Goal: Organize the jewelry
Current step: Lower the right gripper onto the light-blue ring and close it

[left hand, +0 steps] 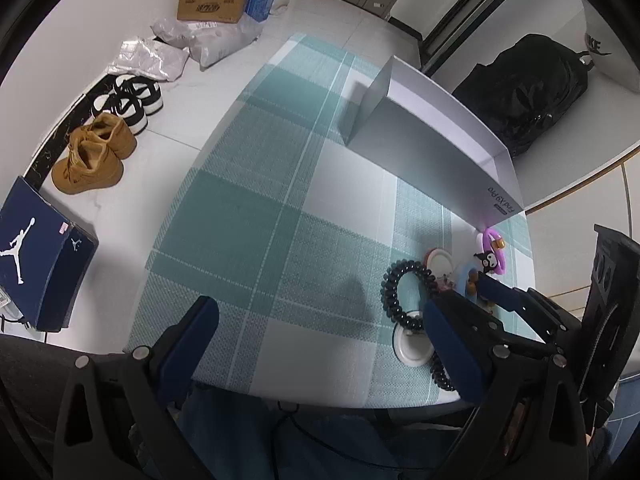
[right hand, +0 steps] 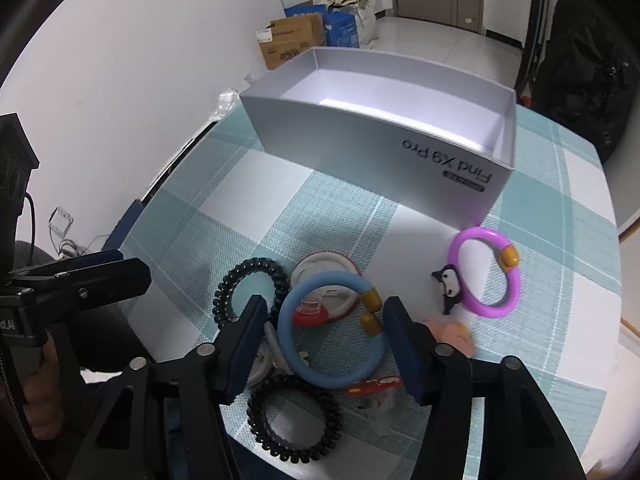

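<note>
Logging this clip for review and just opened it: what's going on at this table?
A person with a gripper in each hand is sorting hair rings and bracelets on a checked tablecloth. The right gripper straddles the blue bracelet in the pile, its pads not visibly pressing on it. The left gripper hangs open over bare cloth. The grey box looks empty, and the purple bracelet lies in front of it.

Teal-white plaid tablecloth (right hand: 248, 216) — blue ring (right hand: 292, 344), purple ring (right hand: 486, 272).

The cloth (right hand: 248, 216) looks woven and matt. The box (right hand: 360, 140) is smooth matt card. The blue ring (right hand: 292, 344) and purple ring (right hand: 516, 288) look smooth, slightly glossy plastic.
</note>
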Motion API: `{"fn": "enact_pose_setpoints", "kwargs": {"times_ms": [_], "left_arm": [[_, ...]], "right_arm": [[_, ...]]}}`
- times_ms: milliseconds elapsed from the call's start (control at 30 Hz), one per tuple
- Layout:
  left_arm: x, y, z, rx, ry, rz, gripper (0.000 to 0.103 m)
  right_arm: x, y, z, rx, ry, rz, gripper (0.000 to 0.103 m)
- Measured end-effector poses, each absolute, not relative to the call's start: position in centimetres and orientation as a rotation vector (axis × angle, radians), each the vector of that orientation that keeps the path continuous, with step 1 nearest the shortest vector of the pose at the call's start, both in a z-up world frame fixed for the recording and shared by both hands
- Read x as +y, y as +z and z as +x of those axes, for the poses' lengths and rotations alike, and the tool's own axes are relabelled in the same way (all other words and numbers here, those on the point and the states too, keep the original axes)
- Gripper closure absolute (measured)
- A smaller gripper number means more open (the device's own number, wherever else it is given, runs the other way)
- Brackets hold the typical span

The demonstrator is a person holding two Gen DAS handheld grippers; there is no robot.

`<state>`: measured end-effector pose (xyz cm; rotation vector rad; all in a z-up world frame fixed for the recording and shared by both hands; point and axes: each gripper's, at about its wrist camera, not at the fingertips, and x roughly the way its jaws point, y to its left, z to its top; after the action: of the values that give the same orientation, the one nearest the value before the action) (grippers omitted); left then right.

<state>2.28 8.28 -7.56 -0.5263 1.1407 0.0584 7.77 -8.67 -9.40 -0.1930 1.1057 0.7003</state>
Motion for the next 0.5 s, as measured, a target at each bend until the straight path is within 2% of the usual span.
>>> {"fn": "enact_pose_setpoints", "kwargs": {"times_ms": [200,500], "left_arm": [[8.0,-7.8,2.2,1.164,0.040,-0.518,0.004],[5.1,-7.7,2.9,1.178,-0.057,-0.400,0.004]], "right_arm": [[-9.3,-9.2,8.1,1.092,0.700,-0.167,0.046],[-14.8,-4.9,8.1,0.984,0.710,0.079,0.046]]}}
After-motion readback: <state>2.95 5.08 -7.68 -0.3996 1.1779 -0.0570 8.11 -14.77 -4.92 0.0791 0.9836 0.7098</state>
